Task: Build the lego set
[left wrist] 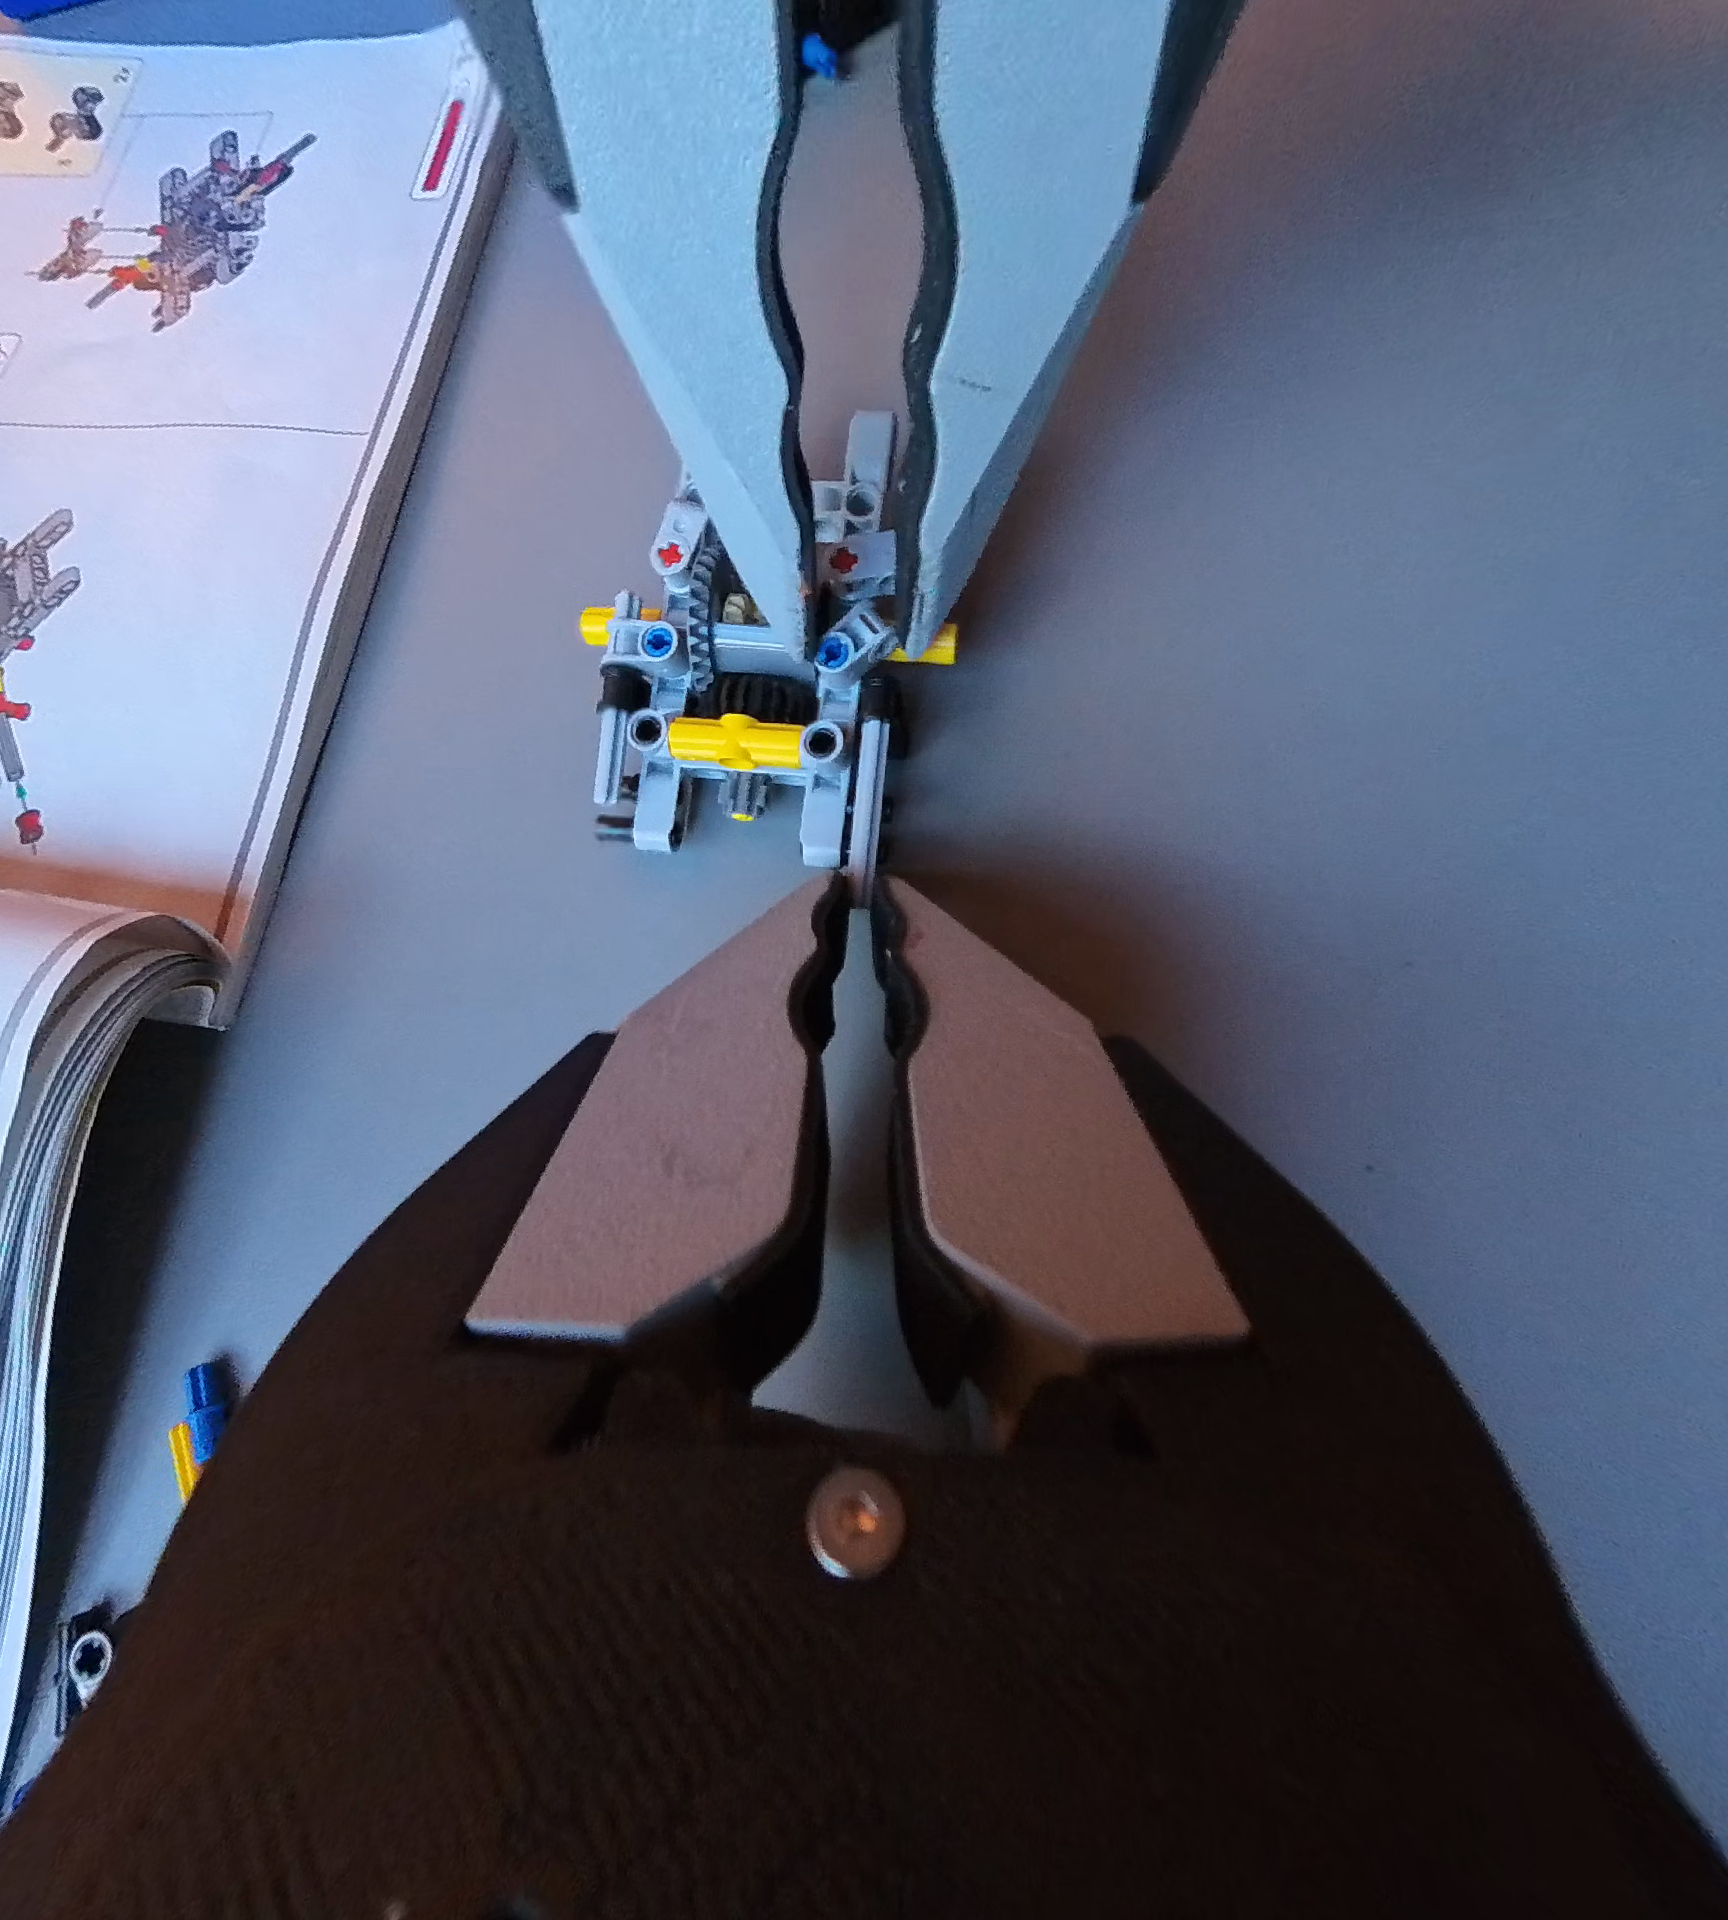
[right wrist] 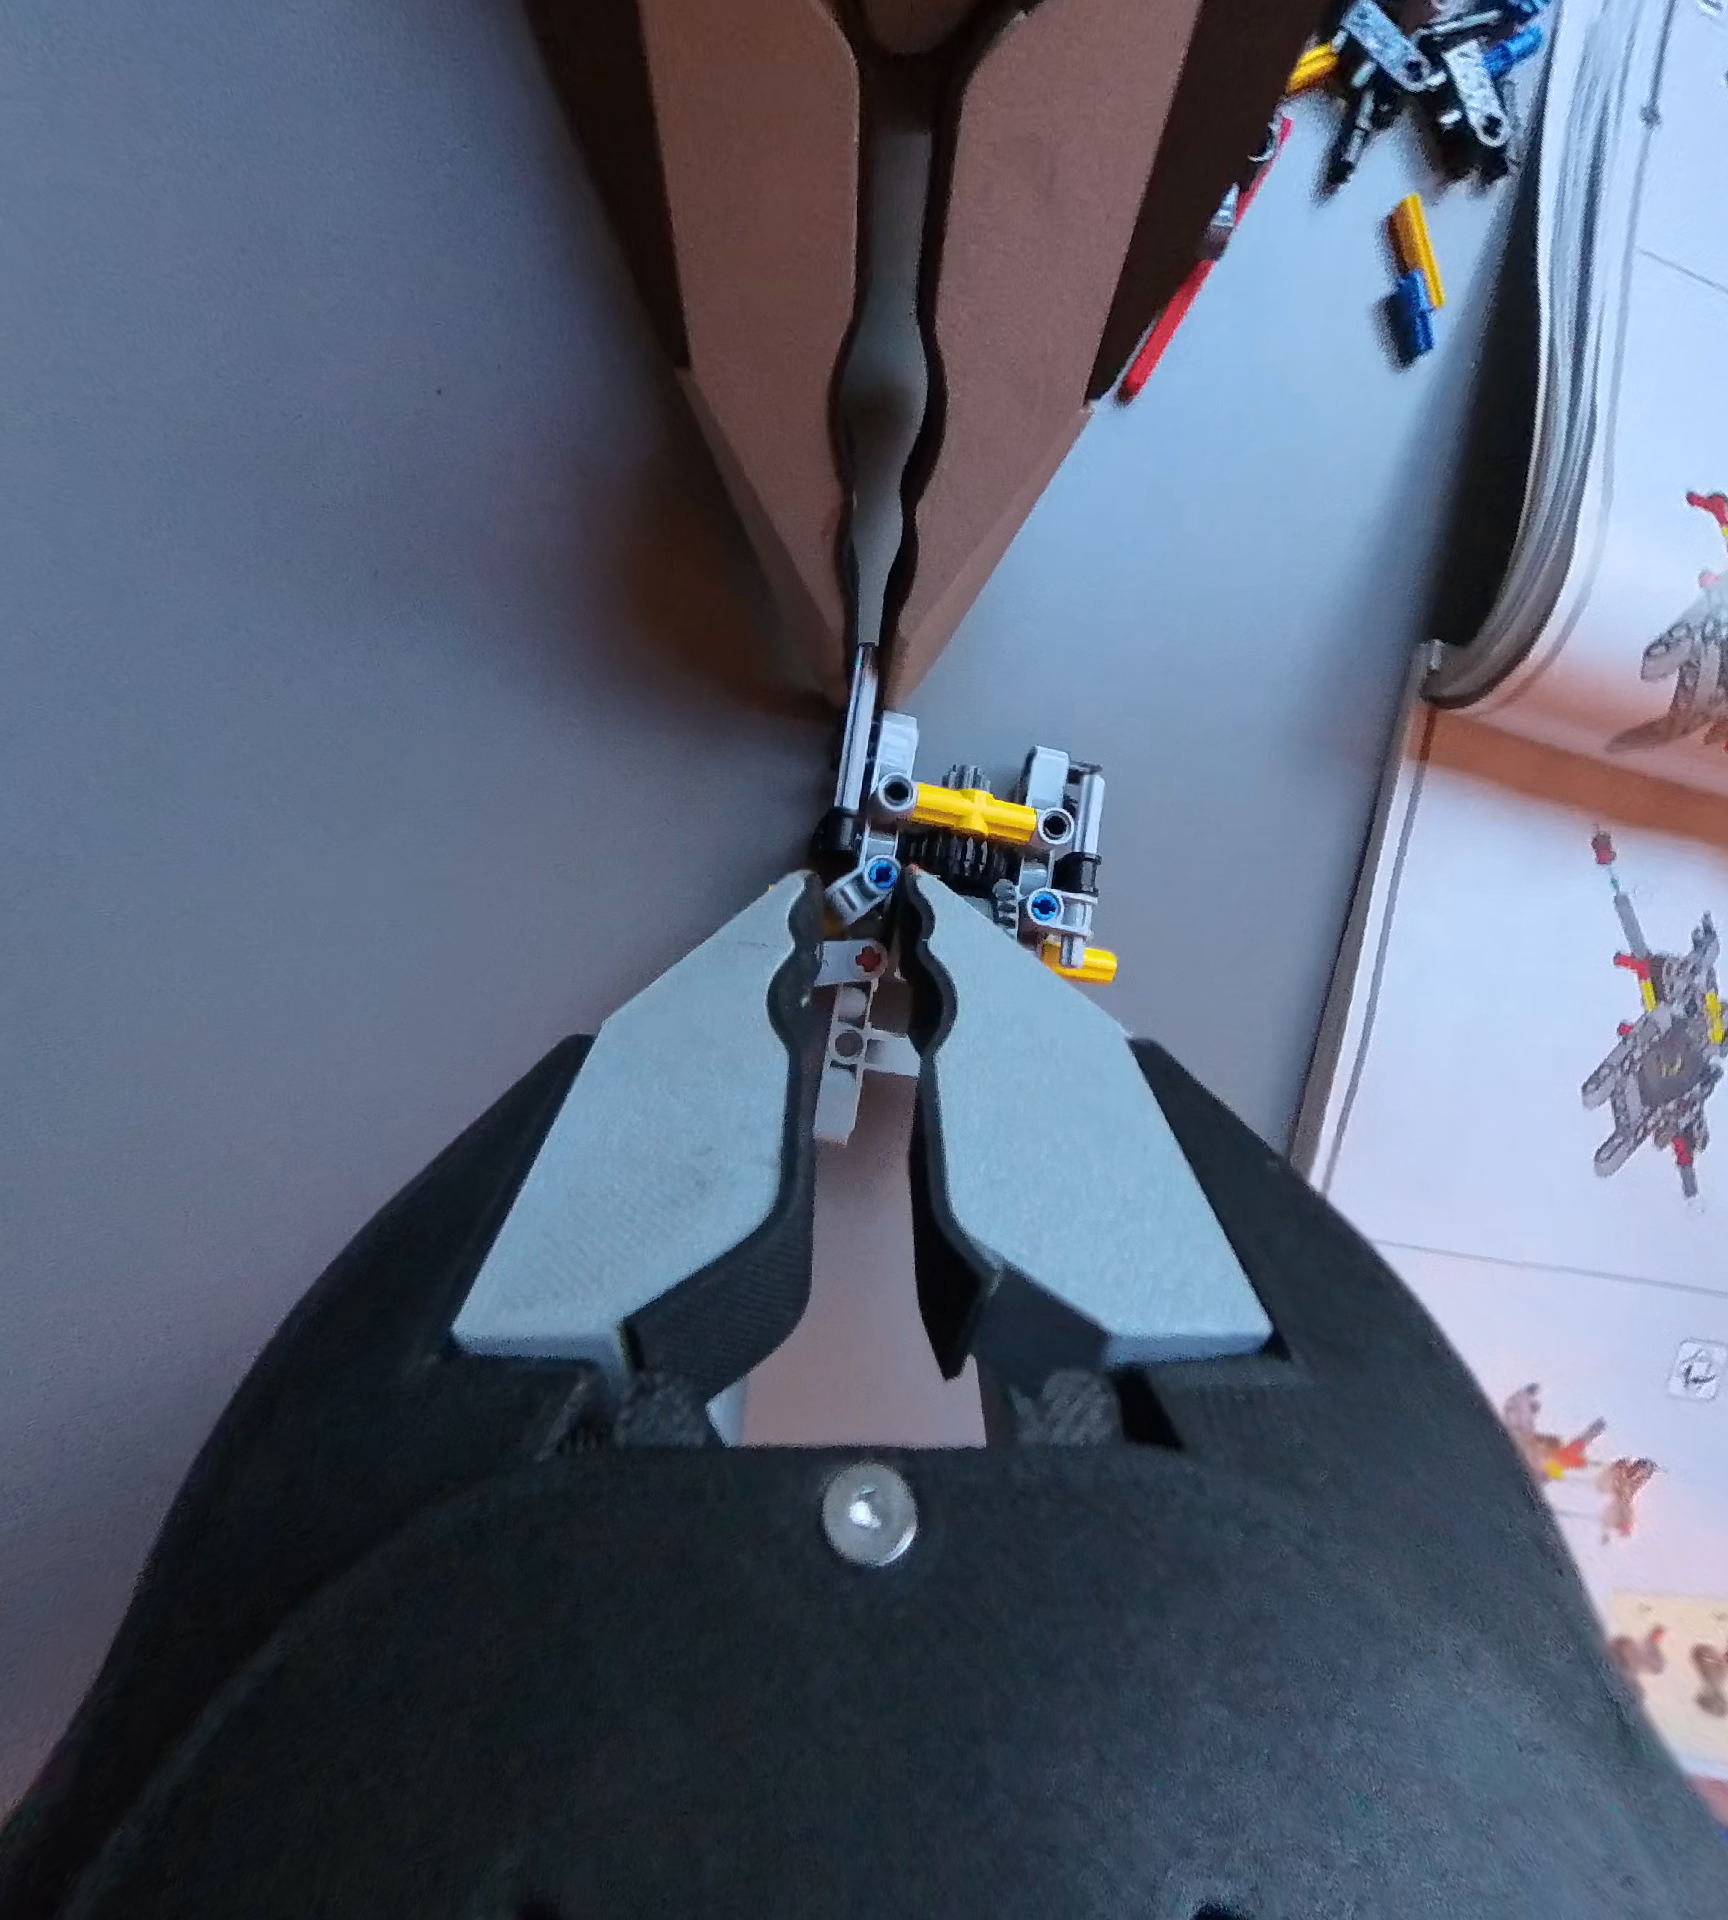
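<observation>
Grey plastic beams, yellow axle connectors and blue pins make up a small brick assembly (left wrist: 735,717) resting on the grey bench (left wrist: 1359,623), directly ahead of both grippers. The left gripper (left wrist: 855,883), with tan fingers, is seen nearly closed, its tips pinched on a thin grey beam (left wrist: 872,800) at the assembly's near right edge; that beam's long axis runs in line with the fingers. From the opposite side the right gripper (right wrist: 855,894), with grey fingers, is narrowly parted around a light grey connector arm (right wrist: 849,1029) of the same assembly, and both pads appear to press on it. The two grippers meet tip to tip, equally near. No containers are seen. An open instruction booklet (left wrist: 164,520) lies beside the assembly, and loose pieces (right wrist: 1411,73) are scattered farther off.
</observation>
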Action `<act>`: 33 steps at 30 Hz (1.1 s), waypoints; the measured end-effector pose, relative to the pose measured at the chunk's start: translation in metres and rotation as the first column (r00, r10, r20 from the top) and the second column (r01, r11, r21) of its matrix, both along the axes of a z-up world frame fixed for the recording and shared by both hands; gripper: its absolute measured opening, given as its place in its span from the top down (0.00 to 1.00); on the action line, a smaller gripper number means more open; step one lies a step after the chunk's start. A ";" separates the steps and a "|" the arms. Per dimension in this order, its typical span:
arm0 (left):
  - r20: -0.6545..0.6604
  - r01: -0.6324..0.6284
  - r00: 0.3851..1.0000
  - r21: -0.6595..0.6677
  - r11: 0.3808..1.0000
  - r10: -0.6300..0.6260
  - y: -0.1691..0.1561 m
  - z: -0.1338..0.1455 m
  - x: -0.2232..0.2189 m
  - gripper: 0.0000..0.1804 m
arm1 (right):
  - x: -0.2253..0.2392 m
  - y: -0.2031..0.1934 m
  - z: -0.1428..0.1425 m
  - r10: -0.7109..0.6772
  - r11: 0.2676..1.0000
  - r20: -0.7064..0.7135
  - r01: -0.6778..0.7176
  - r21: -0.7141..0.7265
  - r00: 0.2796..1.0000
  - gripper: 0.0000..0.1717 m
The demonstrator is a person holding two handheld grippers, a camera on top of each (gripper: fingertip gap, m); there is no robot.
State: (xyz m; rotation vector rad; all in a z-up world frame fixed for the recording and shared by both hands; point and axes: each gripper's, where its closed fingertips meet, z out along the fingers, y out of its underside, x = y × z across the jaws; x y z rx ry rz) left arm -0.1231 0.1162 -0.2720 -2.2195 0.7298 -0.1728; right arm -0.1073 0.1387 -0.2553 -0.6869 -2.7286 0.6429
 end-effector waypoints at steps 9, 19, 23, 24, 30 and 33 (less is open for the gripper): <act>0.007 -0.015 1.000 -0.006 1.000 0.015 0.000 0.000 -0.001 0.99 | 0.000 -0.002 0.000 -0.215 0.976 -0.035 0.214 -0.039 0.976 0.93; 0.027 -0.029 0.999 -0.018 0.999 0.030 0.000 0.000 0.001 0.99 | -0.009 0.000 0.005 -0.375 0.921 -0.071 0.362 -0.144 0.924 1.00; 0.046 -0.030 0.998 -0.019 0.999 0.031 -0.001 0.002 -0.004 0.99 | -0.002 0.005 0.016 -0.262 0.959 -0.101 0.247 -0.140 0.960 0.91; 0.040 -0.027 0.999 -0.021 0.999 0.027 -0.002 0.001 -0.004 0.99 | -0.001 0.006 0.016 -0.229 0.968 -0.101 0.215 -0.127 0.968 0.90; 0.016 -0.015 1.000 -0.011 1.000 0.015 -0.002 0.000 -0.002 0.99 | -0.002 -0.001 0.003 -0.025 1.000 -0.070 0.025 0.003 0.997 0.88; 0.020 -0.011 1.000 -0.013 1.000 0.011 -0.002 0.000 -0.002 0.99 | 0.002 -0.004 0.004 0.085 0.996 -0.040 -0.084 0.038 0.996 0.92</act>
